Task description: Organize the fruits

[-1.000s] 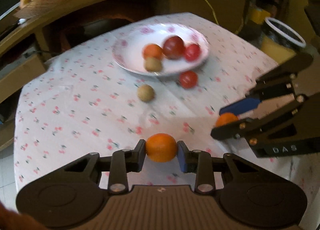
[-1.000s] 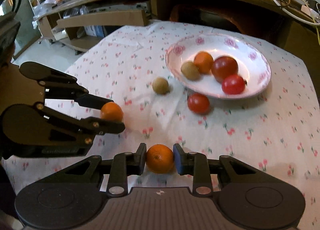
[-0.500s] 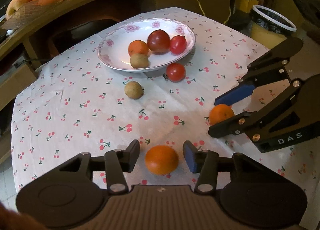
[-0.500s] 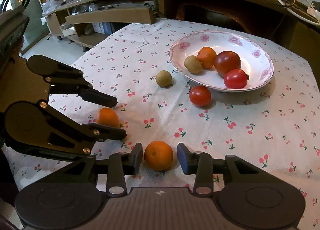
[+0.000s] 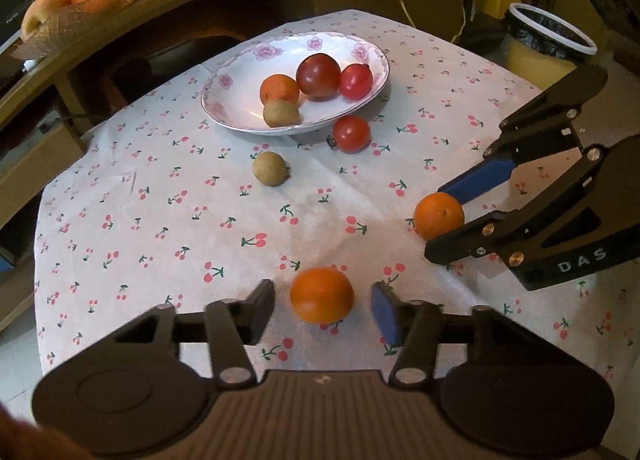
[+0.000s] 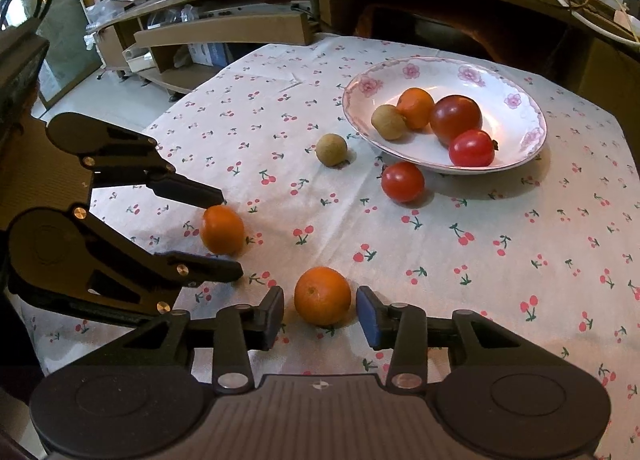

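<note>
- Left wrist view: the left gripper stands open around an orange resting on the cherry-print tablecloth; its jaws have just narrowed slightly, with gaps on both sides of the fruit.
- Right wrist view: the right gripper is open too, its jaws just eased inward, around a second orange, not touching it.
- A plate holds four fruits; a tomato and a small brown fruit lie just beside it.

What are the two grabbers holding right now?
Nothing. The left gripper and right gripper each have an orange lying on the tablecloth between open jaws, with gaps on both sides.
</note>
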`<state>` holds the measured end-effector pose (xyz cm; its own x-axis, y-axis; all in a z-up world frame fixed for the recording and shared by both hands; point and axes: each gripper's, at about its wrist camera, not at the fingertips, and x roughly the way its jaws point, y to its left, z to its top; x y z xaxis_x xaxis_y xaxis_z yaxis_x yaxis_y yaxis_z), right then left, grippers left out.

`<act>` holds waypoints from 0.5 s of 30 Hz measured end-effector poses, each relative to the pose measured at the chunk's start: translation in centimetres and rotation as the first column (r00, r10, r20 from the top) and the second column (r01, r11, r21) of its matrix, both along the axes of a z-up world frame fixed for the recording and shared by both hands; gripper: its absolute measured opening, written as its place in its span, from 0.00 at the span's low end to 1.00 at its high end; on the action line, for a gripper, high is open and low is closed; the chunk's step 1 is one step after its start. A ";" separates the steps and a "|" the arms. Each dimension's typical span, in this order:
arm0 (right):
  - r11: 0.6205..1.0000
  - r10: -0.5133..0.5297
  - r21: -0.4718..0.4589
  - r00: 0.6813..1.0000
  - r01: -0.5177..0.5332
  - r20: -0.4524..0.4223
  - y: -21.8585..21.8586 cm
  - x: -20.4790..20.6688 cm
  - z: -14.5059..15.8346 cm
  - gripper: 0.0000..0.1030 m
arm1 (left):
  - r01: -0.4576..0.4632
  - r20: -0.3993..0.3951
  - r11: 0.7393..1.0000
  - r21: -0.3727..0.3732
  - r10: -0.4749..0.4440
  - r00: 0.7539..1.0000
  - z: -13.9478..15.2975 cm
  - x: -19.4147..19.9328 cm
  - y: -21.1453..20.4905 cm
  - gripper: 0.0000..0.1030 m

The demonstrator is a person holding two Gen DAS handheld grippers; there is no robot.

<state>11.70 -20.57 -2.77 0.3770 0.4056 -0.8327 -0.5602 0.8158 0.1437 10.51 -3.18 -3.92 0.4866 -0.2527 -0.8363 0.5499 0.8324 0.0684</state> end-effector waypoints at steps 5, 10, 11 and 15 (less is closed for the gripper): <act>1.000 -0.029 -0.001 0.999 0.029 -0.017 -0.2 0.2 0.0 0.29 | -0.017 -0.022 1.000 0.008 0.017 1.000 0.2 0.0 -0.1 0.38; 0.999 -0.047 -0.007 0.999 0.047 -0.014 -0.4 0.0 0.2 0.29 | -0.014 -0.007 1.000 0.001 0.014 1.000 0.8 0.3 -0.7 0.37; 0.999 -0.049 -0.007 0.999 0.049 -0.011 -0.4 0.0 0.3 0.29 | -0.014 -0.004 1.000 -0.004 0.014 1.000 1.0 0.5 -0.8 0.37; 0.997 -0.073 0.006 0.997 0.073 0.005 -0.7 0.5 1.0 0.29 | -0.023 0.013 0.999 -0.024 0.023 1.000 1.7 1.2 -1.3 0.37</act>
<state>12.23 -21.30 -1.82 0.4105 0.3814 -0.8282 -0.4996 0.8539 0.1456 11.75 -4.48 -2.24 0.5031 -0.2615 -0.8237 0.5299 0.8463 0.0549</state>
